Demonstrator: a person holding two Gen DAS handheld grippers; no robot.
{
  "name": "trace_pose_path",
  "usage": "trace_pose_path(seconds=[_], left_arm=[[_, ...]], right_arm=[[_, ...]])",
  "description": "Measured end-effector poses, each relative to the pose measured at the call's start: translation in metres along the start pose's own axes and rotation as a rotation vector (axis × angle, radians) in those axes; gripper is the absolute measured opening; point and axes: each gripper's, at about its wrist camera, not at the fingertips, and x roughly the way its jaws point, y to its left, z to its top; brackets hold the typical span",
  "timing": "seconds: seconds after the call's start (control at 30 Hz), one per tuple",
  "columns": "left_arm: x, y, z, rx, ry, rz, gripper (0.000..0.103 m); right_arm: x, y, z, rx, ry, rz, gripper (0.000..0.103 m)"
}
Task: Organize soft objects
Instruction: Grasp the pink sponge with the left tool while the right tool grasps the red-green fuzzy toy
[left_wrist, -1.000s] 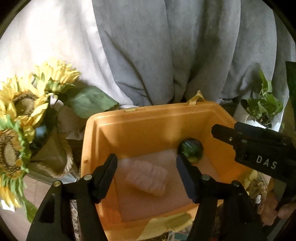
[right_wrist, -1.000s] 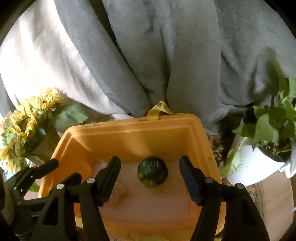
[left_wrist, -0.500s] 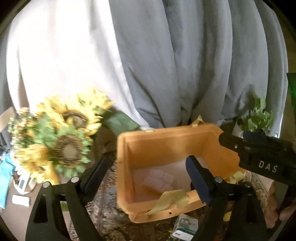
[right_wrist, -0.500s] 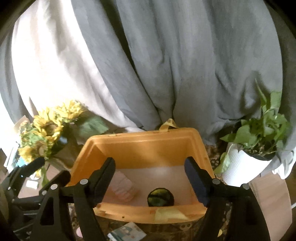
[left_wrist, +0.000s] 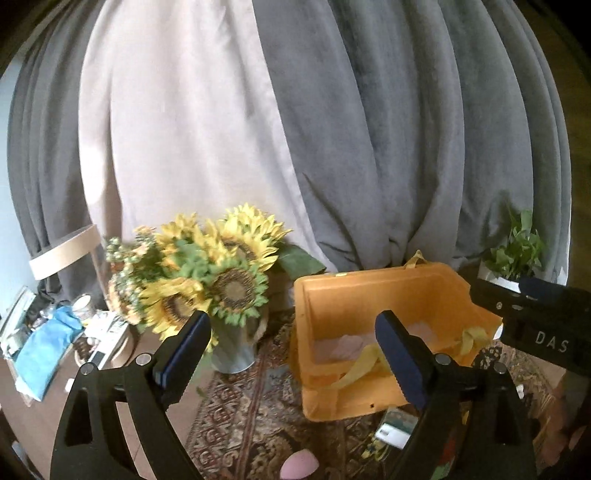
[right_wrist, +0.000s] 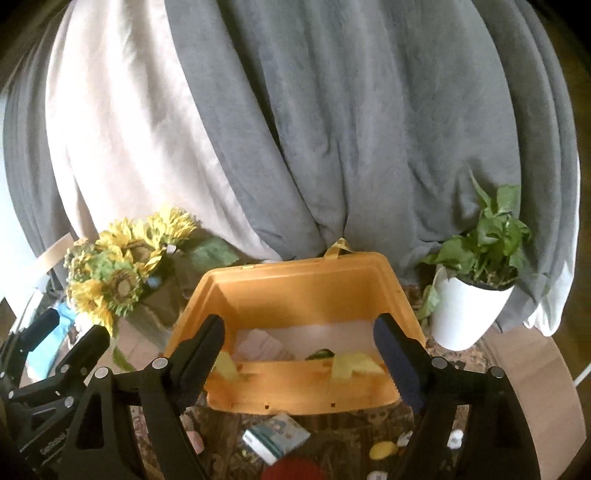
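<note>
The orange bin (right_wrist: 303, 291) sits on a patterned rug over the tabletop (right_wrist: 532, 373), its open top tilted toward both cameras and its long axis running across the right wrist view; seen from the right gripper (right_wrist: 299, 354), the bin lies beyond and between the two fingers (right_wrist: 397, 363), which stand apart with nothing between them and are widening; inside, a pale pink soft piece (right_wrist: 264, 343) lies toward the left finger's side, and only the top of a dark green ball (right_wrist: 320, 354) shows over the near wall, nearer the right finger; the left gripper (left_wrist: 291, 354) also has its fingers (left_wrist: 400, 363) spread, opening further and empty, with the bin (left_wrist: 369, 295) beyond its right finger and the sunflower bouquet (left_wrist: 218, 273) beyond its left finger; this view shows the pink piece (left_wrist: 343, 347) lying with its long axis roughly across the bin floor, but not the ball; a pink egg-shaped sponge (left_wrist: 299, 466) lies on the rug (left_wrist: 240, 417) nearer than the fingertips; only the right view shows the potted plant (right_wrist: 476, 280) whole, beyond its right finger, plus a small box (right_wrist: 277, 437) and a red object (right_wrist: 291, 470) nearer than the bin.
</note>
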Motion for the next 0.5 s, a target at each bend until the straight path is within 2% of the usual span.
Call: trace_pose_path(seconds=[0.27,0.5], left_arm=[[-0.022,0.016,-0.032,-0.015,0.022,0.011,0.095],[-0.038,0.025,-0.058,-0.01,0.017,0.022,0.095]], right_arm=[[-0.026,0.014,-0.033,-0.02,-0.022,-0.032,0.084],[-0.033,0.018,-0.062,0.021,-0.001,-0.045,0.084]])
